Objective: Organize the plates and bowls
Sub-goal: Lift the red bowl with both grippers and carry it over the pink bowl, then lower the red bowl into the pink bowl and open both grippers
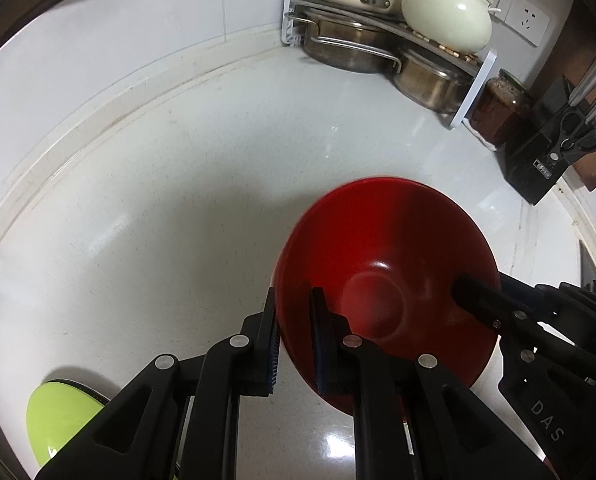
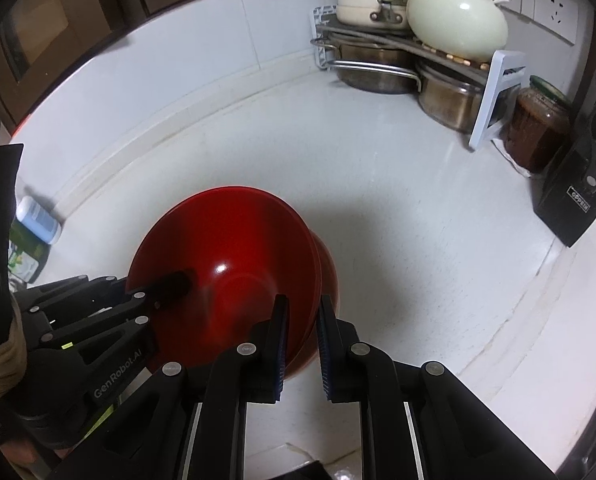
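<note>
A glossy red bowl [image 1: 382,248] is low over the white counter, and both grippers clamp it by opposite rims. My left gripper [image 1: 296,340] is shut on the bowl's left rim, with one finger inside and one outside. My right gripper [image 2: 302,344] is shut on the right rim of the red bowl [image 2: 226,248] in the same way. A second red edge shows just under the rim, possibly a nested bowl. I cannot tell whether the bowl touches the counter. A lime-green dish [image 1: 58,416] lies at the lower left, partly hidden by my left gripper.
A corner rack [image 2: 494,92] at the back right holds cream pots [image 2: 454,20] above steel pots [image 2: 374,72]. A jar [image 2: 538,132] and a black knife block [image 2: 578,196] stand to its right. A small bottle [image 2: 38,220] lies at the left by the wall.
</note>
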Available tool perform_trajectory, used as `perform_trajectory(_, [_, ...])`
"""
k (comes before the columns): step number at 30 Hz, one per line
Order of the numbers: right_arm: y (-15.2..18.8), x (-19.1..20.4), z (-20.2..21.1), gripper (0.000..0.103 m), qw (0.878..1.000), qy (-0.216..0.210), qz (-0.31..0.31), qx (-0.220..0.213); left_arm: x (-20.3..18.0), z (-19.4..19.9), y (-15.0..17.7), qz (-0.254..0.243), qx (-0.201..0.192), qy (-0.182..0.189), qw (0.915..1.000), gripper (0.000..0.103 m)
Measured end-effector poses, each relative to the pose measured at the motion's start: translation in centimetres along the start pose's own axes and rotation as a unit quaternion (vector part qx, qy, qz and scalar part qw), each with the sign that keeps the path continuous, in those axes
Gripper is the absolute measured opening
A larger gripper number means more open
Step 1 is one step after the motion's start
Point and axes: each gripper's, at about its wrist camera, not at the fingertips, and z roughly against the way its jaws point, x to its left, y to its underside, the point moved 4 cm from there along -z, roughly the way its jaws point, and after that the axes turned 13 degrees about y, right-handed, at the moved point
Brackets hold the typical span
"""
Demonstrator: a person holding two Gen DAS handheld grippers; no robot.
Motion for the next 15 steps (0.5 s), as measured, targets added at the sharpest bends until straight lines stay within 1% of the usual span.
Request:
perform_trajectory(5, [0.28,-0.04,-0.69,0.016,1.0,0.004,0.005,0.009,0.03,-0.2,-0.07,-0.005,-0.001,-0.007,1.0,0.015])
perform_trajectory(12, [0.32,0.13,-0.93,0.016,1.0,0.004,0.015,0.004,0.25,-0.24,-0.05,-0.004,-0.004,-0.01,0.9999,0.015])
perform_trajectory(14, [0.38,0.19,-1.01,0.017,1.0,0.004,0.017,0.007,0.34,-0.11,-0.08,-0.002,-0.006,-0.012,0.9999,0.016])
perform_trajectory(15, [0.37,0.23,-0.97,0.019,1.0,0.002,0.018,0.006,0.44,0.02,-0.1,-0.002,-0.008,-0.014,0.9999,0.021])
